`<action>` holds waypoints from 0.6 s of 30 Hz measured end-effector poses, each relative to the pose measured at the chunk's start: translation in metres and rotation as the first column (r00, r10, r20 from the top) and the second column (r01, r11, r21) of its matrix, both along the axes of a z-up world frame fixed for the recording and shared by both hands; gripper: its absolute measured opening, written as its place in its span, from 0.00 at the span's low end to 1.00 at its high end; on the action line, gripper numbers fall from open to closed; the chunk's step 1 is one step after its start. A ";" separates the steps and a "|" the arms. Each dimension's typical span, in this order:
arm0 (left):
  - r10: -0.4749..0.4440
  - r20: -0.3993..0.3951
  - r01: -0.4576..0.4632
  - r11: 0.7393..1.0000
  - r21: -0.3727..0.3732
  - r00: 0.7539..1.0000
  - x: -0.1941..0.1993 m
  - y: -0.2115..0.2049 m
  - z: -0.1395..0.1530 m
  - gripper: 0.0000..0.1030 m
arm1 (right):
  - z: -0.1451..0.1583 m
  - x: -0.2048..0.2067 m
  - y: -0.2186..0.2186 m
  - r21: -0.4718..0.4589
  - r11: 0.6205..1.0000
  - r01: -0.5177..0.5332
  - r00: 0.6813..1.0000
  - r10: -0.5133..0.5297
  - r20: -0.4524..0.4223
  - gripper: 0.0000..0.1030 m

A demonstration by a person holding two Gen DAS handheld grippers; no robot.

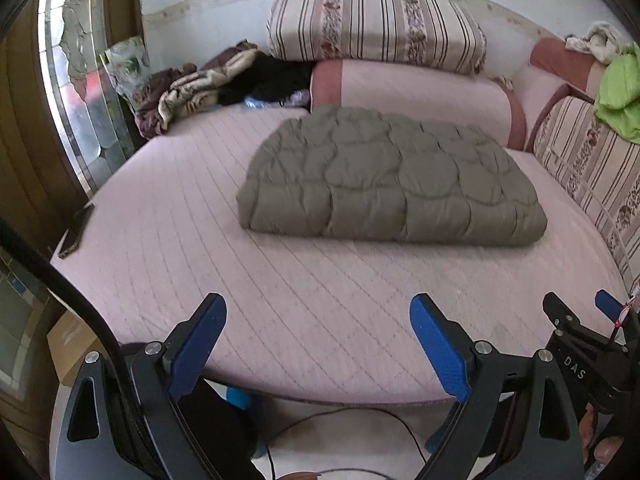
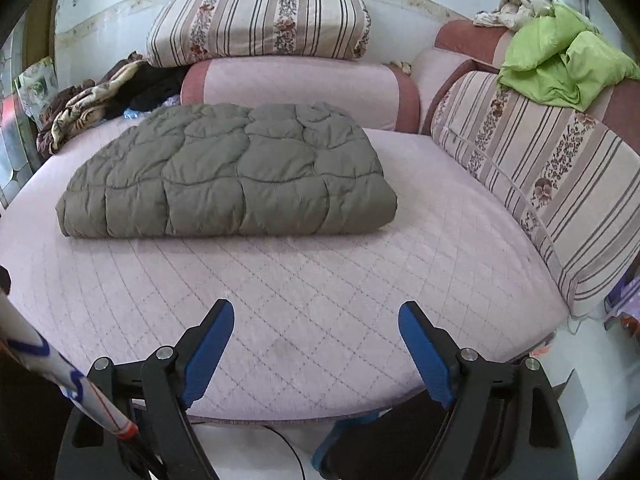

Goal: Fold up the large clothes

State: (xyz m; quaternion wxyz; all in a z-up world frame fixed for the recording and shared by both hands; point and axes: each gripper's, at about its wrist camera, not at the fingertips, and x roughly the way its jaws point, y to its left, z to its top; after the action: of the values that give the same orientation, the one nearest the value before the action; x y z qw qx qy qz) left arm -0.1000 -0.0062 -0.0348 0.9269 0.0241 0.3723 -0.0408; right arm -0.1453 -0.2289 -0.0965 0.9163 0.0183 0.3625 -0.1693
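Folded quilted coat on a pink bed, both grippers drawn back empty.

The pink bed filled the view; an olive quilted coat lay folded at its middle, seemingly finished. At the bed's near edge, the left gripper and right gripper stood wide apart, holding nothing.

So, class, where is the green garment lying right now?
The green garment lies bunched on the striped cushion at the upper right of both wrist views.
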 end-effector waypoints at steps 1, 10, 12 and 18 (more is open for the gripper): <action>0.000 -0.007 0.000 1.000 0.000 1.000 0.001 -0.001 -0.002 0.90 | -0.002 0.001 -0.001 -0.001 1.000 0.002 1.000 -0.003 -0.006 0.85; 0.013 -0.032 -0.011 0.997 0.070 0.999 0.010 -0.009 -0.016 0.90 | -0.015 0.011 -0.002 0.001 1.000 0.012 0.998 -0.012 -0.056 0.85; 0.006 -0.048 -0.002 0.997 0.074 0.999 0.013 -0.011 -0.021 0.90 | -0.018 0.013 -0.001 0.003 1.000 0.012 0.998 -0.012 -0.064 0.85; -0.014 -0.074 0.021 0.996 0.085 0.997 0.017 -0.015 -0.029 0.90 | -0.023 0.018 -0.001 0.013 1.000 0.019 0.996 -0.018 -0.088 0.85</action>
State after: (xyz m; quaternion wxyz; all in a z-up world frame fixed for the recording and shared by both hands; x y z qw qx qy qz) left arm -0.0834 -0.0215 -0.0641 0.9102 0.0657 0.4074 -0.0337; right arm -0.1272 -0.2302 -0.1196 0.8977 0.0205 0.4034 -0.1759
